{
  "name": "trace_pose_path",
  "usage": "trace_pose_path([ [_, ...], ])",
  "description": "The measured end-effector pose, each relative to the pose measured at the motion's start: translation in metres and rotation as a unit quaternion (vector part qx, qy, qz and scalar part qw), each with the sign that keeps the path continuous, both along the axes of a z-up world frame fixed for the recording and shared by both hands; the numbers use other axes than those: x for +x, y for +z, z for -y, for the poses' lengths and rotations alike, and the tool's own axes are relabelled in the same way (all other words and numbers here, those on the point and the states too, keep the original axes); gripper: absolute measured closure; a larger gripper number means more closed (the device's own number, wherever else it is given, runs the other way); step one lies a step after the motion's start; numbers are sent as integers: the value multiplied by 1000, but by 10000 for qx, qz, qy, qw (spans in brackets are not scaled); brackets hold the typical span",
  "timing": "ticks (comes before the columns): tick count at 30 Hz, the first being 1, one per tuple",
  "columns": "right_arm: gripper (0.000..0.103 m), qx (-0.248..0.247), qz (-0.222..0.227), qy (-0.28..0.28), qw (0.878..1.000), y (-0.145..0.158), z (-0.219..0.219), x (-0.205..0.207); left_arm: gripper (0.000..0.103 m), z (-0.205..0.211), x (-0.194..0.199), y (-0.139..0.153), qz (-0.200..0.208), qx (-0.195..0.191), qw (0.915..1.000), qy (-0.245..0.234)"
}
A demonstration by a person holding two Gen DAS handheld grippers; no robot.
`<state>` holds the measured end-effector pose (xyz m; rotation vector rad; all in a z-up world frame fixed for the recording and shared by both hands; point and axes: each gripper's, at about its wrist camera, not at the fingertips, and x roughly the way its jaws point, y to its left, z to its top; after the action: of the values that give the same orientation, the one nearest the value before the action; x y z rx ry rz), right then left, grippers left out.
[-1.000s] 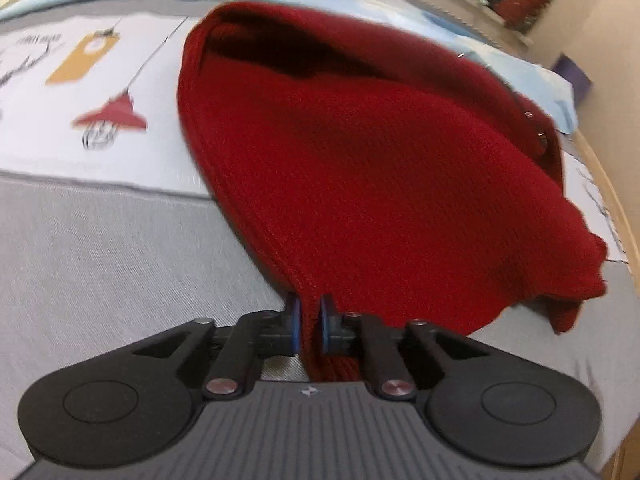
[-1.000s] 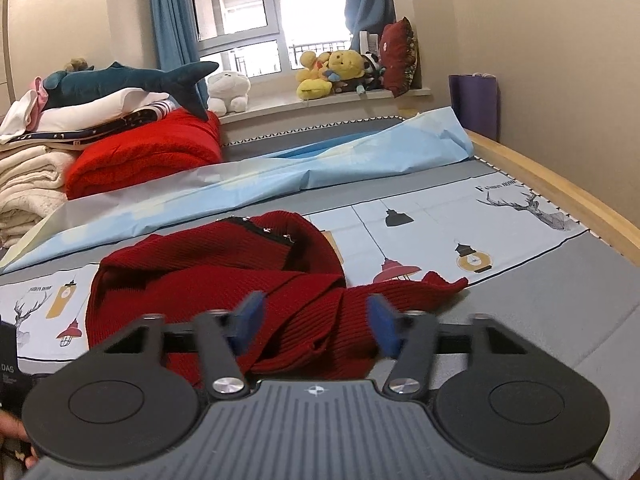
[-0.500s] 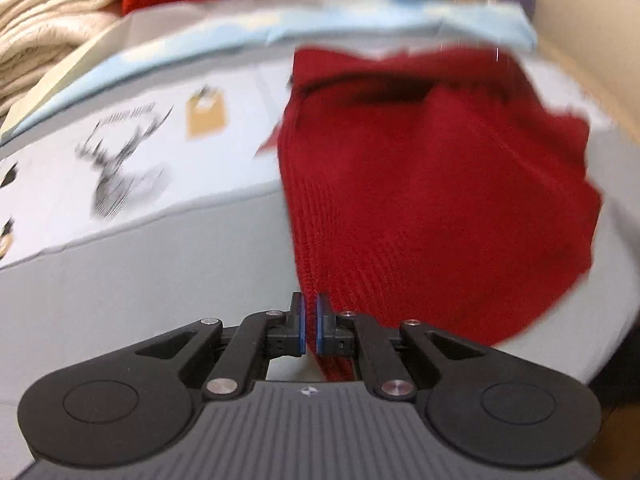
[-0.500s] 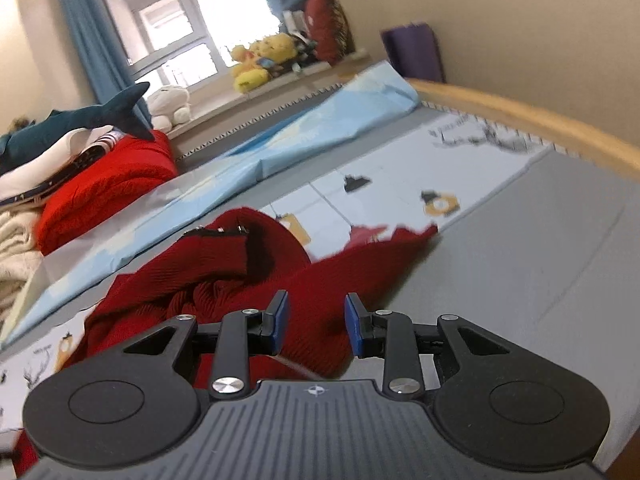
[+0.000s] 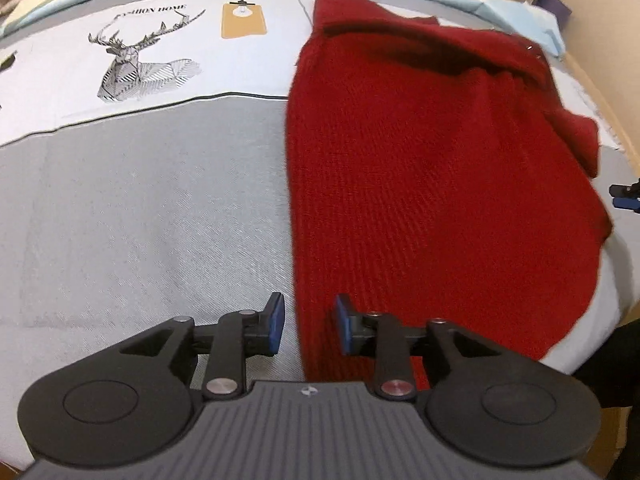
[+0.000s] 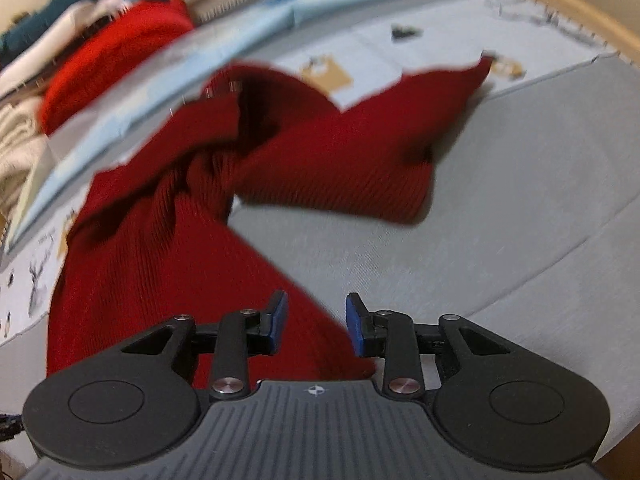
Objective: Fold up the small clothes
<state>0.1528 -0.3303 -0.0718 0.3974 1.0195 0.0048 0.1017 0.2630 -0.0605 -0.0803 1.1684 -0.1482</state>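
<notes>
Since a second ago the left tongs have let go and parted, the right tongs also gape, and the red knit sweater lies on the bed, its near hem hidden behind both.

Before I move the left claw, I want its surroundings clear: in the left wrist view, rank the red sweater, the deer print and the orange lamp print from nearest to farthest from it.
1. Red sweater: its near edge lies between the fingers of the open left claw.
2. Deer print: far left on the bedsheet.
3. Orange lamp print: beyond the deer, nearer centre.
</notes>
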Motion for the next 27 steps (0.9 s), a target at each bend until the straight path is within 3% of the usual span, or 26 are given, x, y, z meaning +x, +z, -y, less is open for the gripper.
trace_pose_path([
  [4, 59, -260, -415, 197, 9986, -18, -20, 15, 72, 5, 6, -7, -56, -127, 9998, 118],
  [7, 59, -721, -579, 573, 9941, -29, -34, 19, 66, 9, 10, -15, -150, -38, 9998, 118],
  [8, 61, -886, -570, 732, 9917, -30, -40, 19, 64, 11, 10, -16, -174, -1, 9998, 89],
  [10, 82, -1104, -446, 1083, 9870, -29, -48, 14, 64, 18, 14, -20, -224, 35, 9997, 14],
  [12, 89, -1090, -180, 1153, 9872, -18, -44, 5, 64, 25, 17, -25, -310, 131, 9994, -46],
  [14, 90, -1307, 517, 890, 9861, 12, -34, -9, 63, 33, 21, -32, -421, 213, 9988, -163],
  [15, 91, -1336, 1009, 640, 9838, 33, -26, -22, 71, 37, 21, -33, -450, 98, 9986, -244],
  [17, 91, -1236, 1510, 375, 9801, 59, -10, -46, 97, 54, 17, -30, -408, 23, 9976, -558],
  [18, 91, -1185, 1499, 451, 9805, 64, -3, -57, 97, 64, 12, -28, -328, 123, 9965, -763],
  [21, 91, -1272, 953, 940, 9828, 53, 4, -75, 98, 84, 0, -30, -250, 485, 9895, -1339],
  [24, 91, -1613, -1, 1671, 9726, 17, -6, -71, 103, 81, -6, -32, -429, 587, 9849, -1572],
  [25, 91, -1718, -214, 1893, 9665, 8, -10, -71, 103, 81, -9, -34, -496, 835, 9821, -1616],
  [27, 88, -1914, -309, 2095, 9584, 2, -20, -71, 103, 79, -19, -48, -596, 2069, 9607, -1753],
])
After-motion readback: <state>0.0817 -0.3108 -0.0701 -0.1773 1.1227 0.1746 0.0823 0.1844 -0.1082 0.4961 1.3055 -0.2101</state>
